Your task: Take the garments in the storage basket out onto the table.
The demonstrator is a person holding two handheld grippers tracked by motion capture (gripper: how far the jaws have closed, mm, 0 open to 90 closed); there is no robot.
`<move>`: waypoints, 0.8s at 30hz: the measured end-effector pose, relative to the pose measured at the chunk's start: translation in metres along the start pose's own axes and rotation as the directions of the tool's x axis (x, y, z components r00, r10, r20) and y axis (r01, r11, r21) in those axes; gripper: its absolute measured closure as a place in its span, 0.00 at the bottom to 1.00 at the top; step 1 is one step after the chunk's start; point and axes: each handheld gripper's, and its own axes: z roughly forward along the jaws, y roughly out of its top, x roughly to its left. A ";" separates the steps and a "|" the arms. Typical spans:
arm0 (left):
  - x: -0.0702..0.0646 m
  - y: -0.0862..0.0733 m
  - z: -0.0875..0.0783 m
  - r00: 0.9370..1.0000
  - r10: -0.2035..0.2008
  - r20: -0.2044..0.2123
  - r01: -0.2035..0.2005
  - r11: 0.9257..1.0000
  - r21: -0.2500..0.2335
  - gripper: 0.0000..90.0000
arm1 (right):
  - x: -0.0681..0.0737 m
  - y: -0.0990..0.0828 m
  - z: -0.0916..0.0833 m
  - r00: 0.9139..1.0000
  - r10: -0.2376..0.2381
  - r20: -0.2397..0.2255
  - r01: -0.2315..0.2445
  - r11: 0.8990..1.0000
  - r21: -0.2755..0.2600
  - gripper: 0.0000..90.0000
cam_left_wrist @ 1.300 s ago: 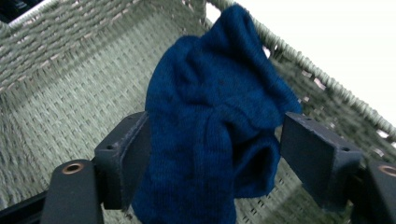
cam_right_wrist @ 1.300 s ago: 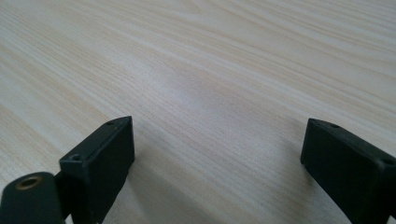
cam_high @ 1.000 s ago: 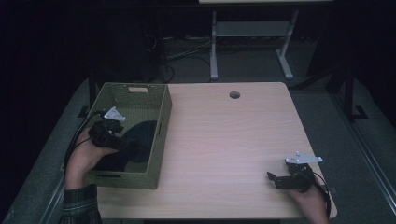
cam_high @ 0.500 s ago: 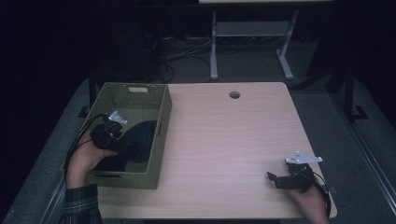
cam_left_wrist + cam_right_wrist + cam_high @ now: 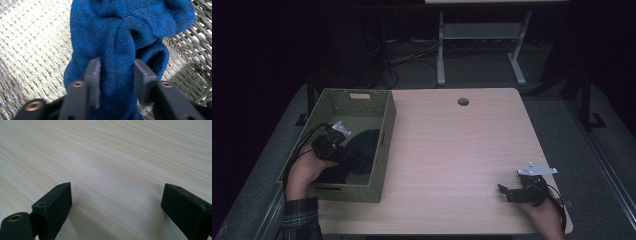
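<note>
One wood table in dark room; basket at left holds blue knit, left tongs just closing, clamped on it. Right tongs apart over bare table.

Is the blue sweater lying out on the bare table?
No, the blue sweater lies inside the woven basket, where the left gripper has a fold of it between its jaws.
</note>
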 end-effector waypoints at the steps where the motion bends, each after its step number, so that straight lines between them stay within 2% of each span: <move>1: 0.000 0.000 0.000 1.000 -0.006 0.003 0.006 1.000 0.004 0.78 | 0.000 0.000 0.000 1.000 0.000 0.000 0.000 1.000 0.000 0.11; 4: 0.001 0.000 0.000 1.000 -0.027 0.011 0.027 1.000 -0.009 0.83 | 0.000 0.000 0.000 1.000 0.000 0.000 0.000 1.000 0.000 0.11; 9: 0.006 -0.001 -0.002 0.999 -0.030 0.033 0.032 0.999 -0.044 0.87 | 0.000 0.000 0.000 1.000 0.000 0.000 0.000 1.000 0.000 0.11; 15: 0.013 -0.001 -0.010 0.997 -0.049 0.066 0.052 0.998 -0.034 0.89 | 0.000 0.000 0.000 1.000 0.000 0.000 0.000 1.000 0.000 0.11; 17: 0.013 -0.001 -0.013 0.996 -0.062 0.060 0.064 0.997 -0.040 0.89 | 0.000 0.000 0.000 1.000 0.000 0.000 0.000 1.000 0.000 0.11; 24: 0.013 0.006 -0.032 0.997 -0.058 0.042 0.060 0.997 -0.050 0.90 | 0.000 0.000 0.000 1.000 0.000 0.000 0.000 1.000 0.000 0.11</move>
